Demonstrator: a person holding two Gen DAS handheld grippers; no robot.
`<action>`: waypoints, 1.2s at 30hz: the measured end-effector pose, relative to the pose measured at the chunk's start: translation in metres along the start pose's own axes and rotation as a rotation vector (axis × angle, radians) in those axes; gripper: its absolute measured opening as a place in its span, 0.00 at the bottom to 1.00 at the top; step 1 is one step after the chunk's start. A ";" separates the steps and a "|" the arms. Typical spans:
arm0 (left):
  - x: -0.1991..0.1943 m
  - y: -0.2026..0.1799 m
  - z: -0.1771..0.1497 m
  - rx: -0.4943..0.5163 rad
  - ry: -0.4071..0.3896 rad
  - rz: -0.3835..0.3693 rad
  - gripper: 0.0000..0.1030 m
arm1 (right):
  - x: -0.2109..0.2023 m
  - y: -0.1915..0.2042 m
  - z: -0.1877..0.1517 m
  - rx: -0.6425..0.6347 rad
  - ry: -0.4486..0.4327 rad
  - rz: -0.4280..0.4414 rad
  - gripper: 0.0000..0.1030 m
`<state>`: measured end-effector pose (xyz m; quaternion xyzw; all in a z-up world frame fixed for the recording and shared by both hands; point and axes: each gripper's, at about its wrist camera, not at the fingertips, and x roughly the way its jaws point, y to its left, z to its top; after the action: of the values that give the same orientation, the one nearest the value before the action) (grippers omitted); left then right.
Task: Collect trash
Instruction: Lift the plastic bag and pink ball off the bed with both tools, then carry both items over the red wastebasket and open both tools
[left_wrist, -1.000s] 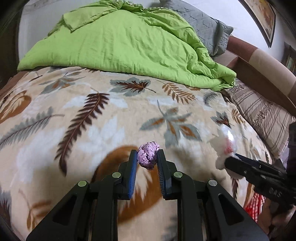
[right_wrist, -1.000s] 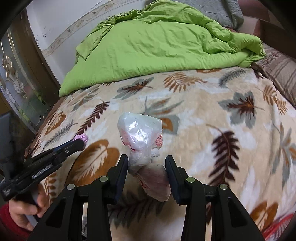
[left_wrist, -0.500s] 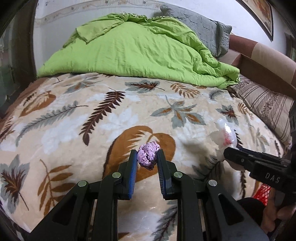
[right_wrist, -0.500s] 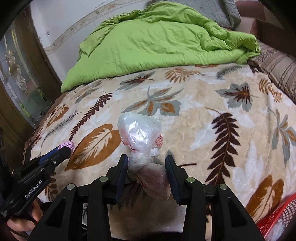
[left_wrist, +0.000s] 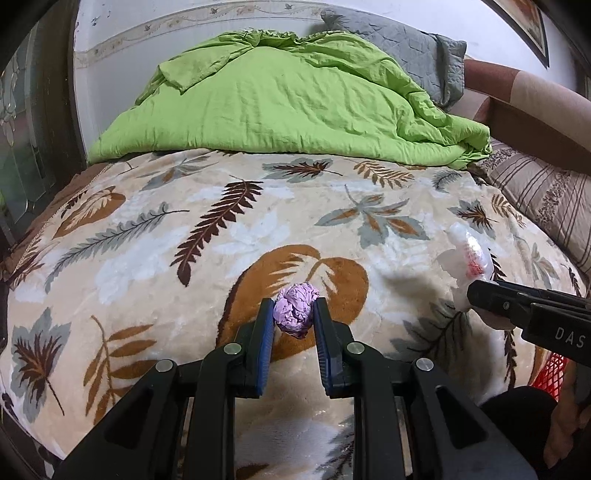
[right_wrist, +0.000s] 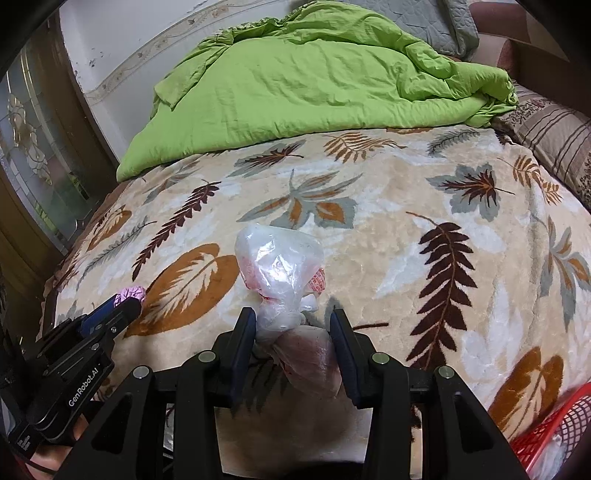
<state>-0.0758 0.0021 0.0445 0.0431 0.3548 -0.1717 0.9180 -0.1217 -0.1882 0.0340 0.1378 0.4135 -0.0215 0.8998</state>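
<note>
My left gripper is shut on a crumpled purple paper ball and holds it above the leaf-patterned blanket. My right gripper is shut on a crumpled clear plastic bag with red print, also held above the blanket. The bag shows in the left wrist view at the right, and the purple ball shows in the right wrist view at the left. A red mesh basket is at the lower right, below the bed edge; a bit of it shows in the left wrist view.
A green duvet is heaped at the far side of the bed with a grey pillow behind it. A striped pillow lies at the right. A glass-panelled door stands at the left.
Both grippers have drawn back and up from the bed with their trash still held. More of the blanket's near edge and the red basket have come into view.
</note>
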 end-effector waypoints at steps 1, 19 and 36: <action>0.001 0.000 0.000 0.002 0.000 0.001 0.20 | 0.000 0.000 0.000 -0.001 0.000 -0.001 0.44; 0.000 -0.001 -0.001 0.003 0.000 0.001 0.20 | 0.000 0.001 0.000 0.000 0.002 0.000 0.44; -0.041 -0.072 0.020 0.094 -0.028 -0.260 0.20 | -0.114 -0.083 -0.031 0.185 -0.082 -0.039 0.44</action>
<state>-0.1163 -0.0574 0.0904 0.0372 0.3362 -0.3061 0.8899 -0.2321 -0.2678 0.0809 0.2112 0.3750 -0.0826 0.8989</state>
